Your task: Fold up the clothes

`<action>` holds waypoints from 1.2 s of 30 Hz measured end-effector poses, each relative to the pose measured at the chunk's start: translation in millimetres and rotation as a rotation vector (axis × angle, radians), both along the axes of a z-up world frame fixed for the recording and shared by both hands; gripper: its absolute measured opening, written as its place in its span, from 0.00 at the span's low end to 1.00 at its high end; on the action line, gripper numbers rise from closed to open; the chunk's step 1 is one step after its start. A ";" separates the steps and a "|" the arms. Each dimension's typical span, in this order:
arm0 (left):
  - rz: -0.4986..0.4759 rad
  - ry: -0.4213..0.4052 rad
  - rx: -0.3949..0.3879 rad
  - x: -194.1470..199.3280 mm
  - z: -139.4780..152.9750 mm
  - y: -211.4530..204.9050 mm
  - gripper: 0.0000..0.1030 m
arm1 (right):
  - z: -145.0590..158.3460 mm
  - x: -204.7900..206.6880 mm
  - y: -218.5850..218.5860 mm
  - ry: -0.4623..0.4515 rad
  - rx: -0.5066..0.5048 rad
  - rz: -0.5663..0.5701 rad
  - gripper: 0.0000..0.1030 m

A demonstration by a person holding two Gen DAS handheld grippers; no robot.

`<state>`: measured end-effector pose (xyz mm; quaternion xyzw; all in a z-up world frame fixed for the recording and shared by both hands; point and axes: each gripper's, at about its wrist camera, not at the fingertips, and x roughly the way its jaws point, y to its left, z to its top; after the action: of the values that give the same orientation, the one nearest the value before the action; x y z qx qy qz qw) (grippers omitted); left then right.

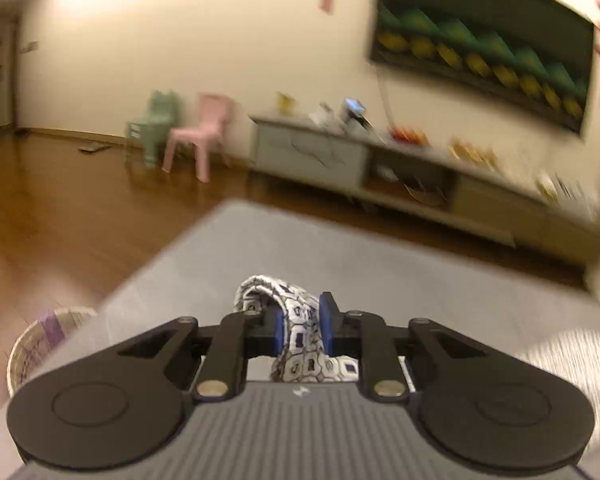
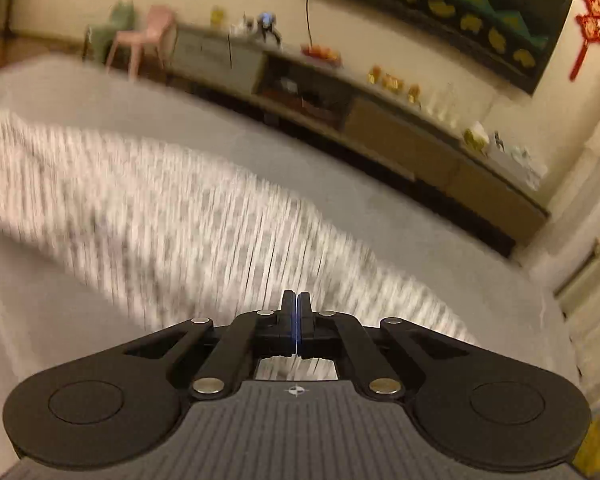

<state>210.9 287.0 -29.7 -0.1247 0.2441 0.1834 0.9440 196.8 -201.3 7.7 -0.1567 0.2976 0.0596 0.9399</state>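
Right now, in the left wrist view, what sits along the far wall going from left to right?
Green chair → pink chair → low cabinet → dark wall screen.

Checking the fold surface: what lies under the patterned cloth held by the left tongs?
The patterned cloth, pinched in the left tongs, hangs over a grey table. The tongs' body hides the table directly beneath the cloth.
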 end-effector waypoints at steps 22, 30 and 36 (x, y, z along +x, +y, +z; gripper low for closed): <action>-0.813 0.283 0.507 -62.6 -80.2 -202.6 0.66 | -43.1 -48.9 -84.9 0.187 0.078 -0.203 0.16; -0.694 0.367 0.552 -76.1 -76.1 -143.0 0.01 | 38.5 -97.6 -135.1 0.079 0.491 -0.270 0.03; -0.446 0.417 0.440 -79.8 -52.1 -63.7 0.01 | 85.9 -125.1 -166.5 0.005 0.607 -0.334 0.03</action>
<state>131.1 223.4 -81.9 0.1776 0.4069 0.0427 0.8950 71.7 -367.8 93.7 0.1812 0.2900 -0.0091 0.9397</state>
